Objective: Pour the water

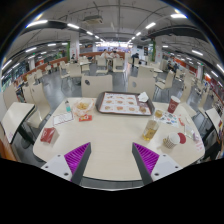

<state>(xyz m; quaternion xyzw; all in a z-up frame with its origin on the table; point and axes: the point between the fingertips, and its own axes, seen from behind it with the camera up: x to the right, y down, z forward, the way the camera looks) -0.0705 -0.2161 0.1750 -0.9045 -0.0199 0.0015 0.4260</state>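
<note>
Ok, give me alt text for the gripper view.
The open tongs hang over the near edge of a pale table, holding nothing. Beyond them the table carries a tray, a red cup and other small items, with a large hall behind.

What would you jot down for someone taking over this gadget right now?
Gripper: open, holding nothing, raised over the near edge of the table.
Bottle: upright, beyond the left finger, beside the tray.
Cups: ahead of the right finger; a red can farther back.
Done: nothing visible; whether any cup holds water can't be told.
Left: probably grasp the bottle, pour into a cup.
</note>
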